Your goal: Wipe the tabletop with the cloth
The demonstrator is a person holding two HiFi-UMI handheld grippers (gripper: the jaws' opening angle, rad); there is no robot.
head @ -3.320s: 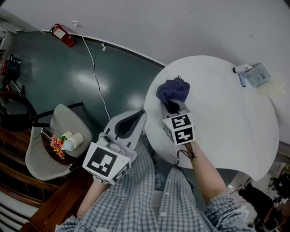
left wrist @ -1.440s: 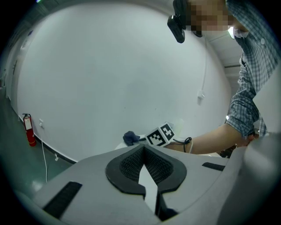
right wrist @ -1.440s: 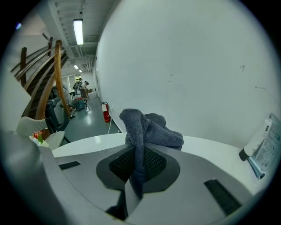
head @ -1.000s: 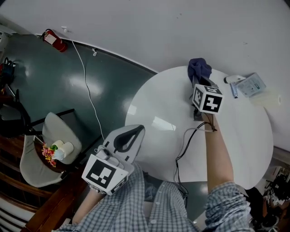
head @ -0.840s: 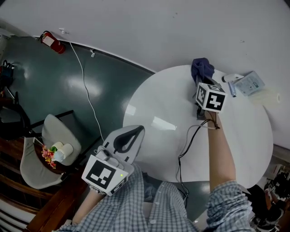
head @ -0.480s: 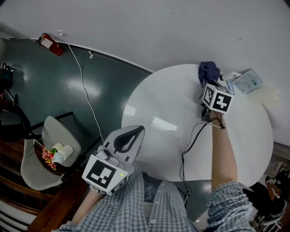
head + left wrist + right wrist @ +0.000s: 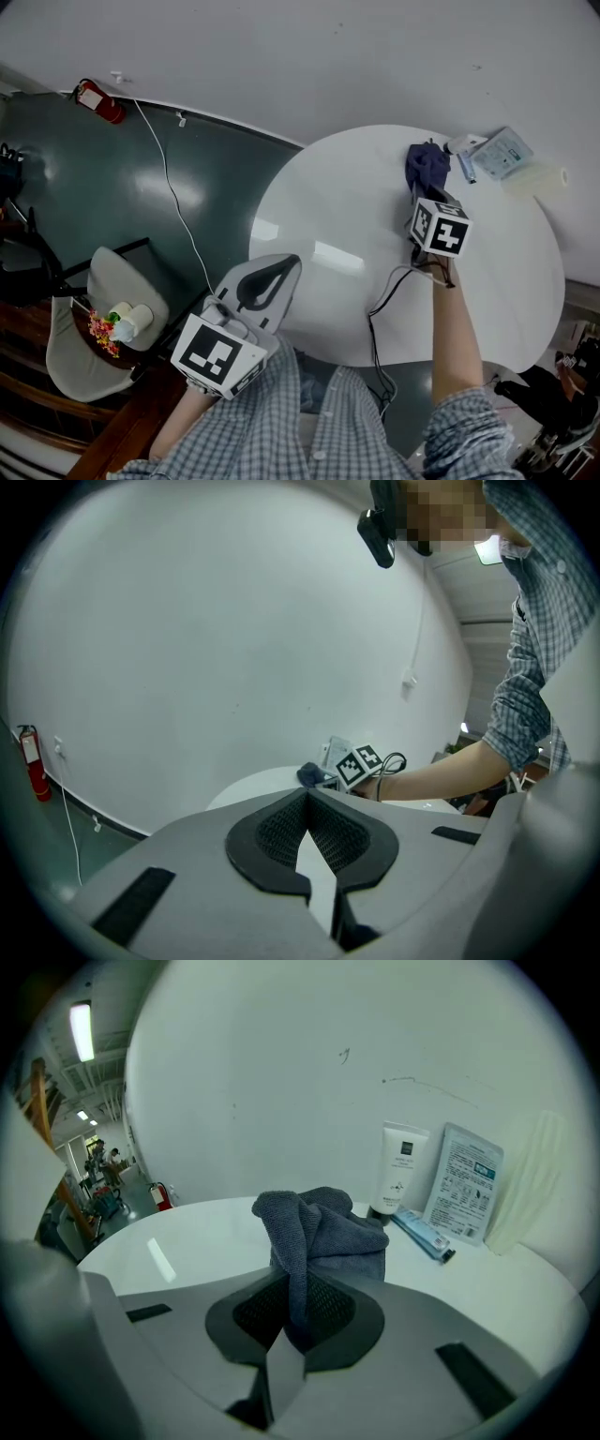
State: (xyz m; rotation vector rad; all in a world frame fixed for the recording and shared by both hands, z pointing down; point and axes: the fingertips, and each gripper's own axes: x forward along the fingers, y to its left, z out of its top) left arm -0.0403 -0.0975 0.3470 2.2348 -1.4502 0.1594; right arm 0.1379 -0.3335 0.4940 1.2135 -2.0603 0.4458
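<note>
Right tongs: jaws closed on a fold of the cloth. The dark blue-grey cloth is bunched and stands up out of the jaws, with its bulk just ahead of the tips and its lower folds on the white round bench. In the head view these tongs are over the far part of the bench, with the cloth at their tip. A black cable runs back from them across the bench and over its near edge.

Ahead and to the right of the cloth, a white tube stands upright on its cap. Right of it, a printed packet leans against the wall. A blue strip-like item lies flat before the two. A pale ribbed item is furthest right.

Left tongs: jaws closed tip to tip, with nothing between them. In the head view they are held off the near left edge of the bench and point towards it; contact cannot be told. Their own view shows the bench ahead, with the cloth far off.

To their left, a chair on the green floor carries flowers and cups. Further off, a red extinguisher stands at the wall.
</note>
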